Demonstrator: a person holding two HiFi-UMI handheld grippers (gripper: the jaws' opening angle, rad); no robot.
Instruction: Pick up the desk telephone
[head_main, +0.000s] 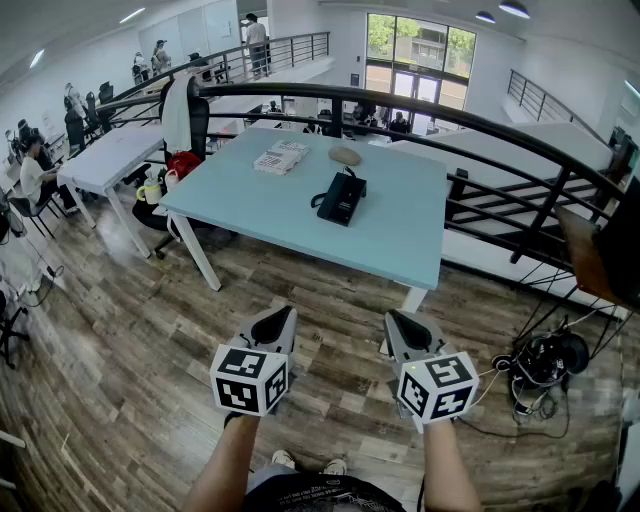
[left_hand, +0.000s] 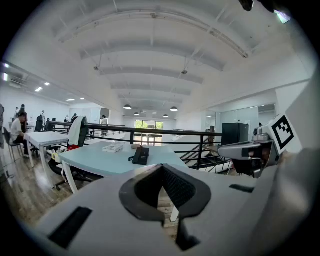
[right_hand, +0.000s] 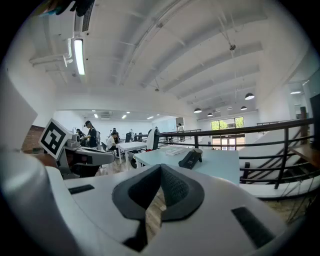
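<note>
- Grippers sit side by side low in the head view, your left gripper (head_main: 279, 318) at about 7 o'clock and your right gripper (head_main: 402, 324) at about 5 o'clock, each with its marker cube nearest you.
- Both are clenched: in each gripper view the dark pads meet at the tip and nothing is between them.
- Both point slightly downward, out over the wooden floor (head_main: 130, 340), well apart from the table (head_main: 400, 230).
- Your shoes (head_main: 305, 463) show at 6 o'clock, between your forearms.
- The telephone (head_main: 342, 198) lies at 12 o'clock from the grippers, near the middle of the pale blue table, its handset in the cradle and its cord curling off at its 9 o'clock side.
- From the telephone, a stack of papers (head_main: 278, 157) lies at about 10 o'clock and a small brown rounded thing (head_main: 345, 155) at 12 o'clock, both on the same tabletop and apart from the telephone.
- A dark railing (head_main: 480, 125) curves behind the table from 10 o'clock round to 3 o'clock.
- A chair (head_main: 185, 115) draped in white stands at the table's 10 o'clock corner, with a white table (head_main: 110, 155) beyond it.
- A tangle of cables (head_main: 540, 365) lies on the floor at 3 o'clock from your right gripper.
</note>
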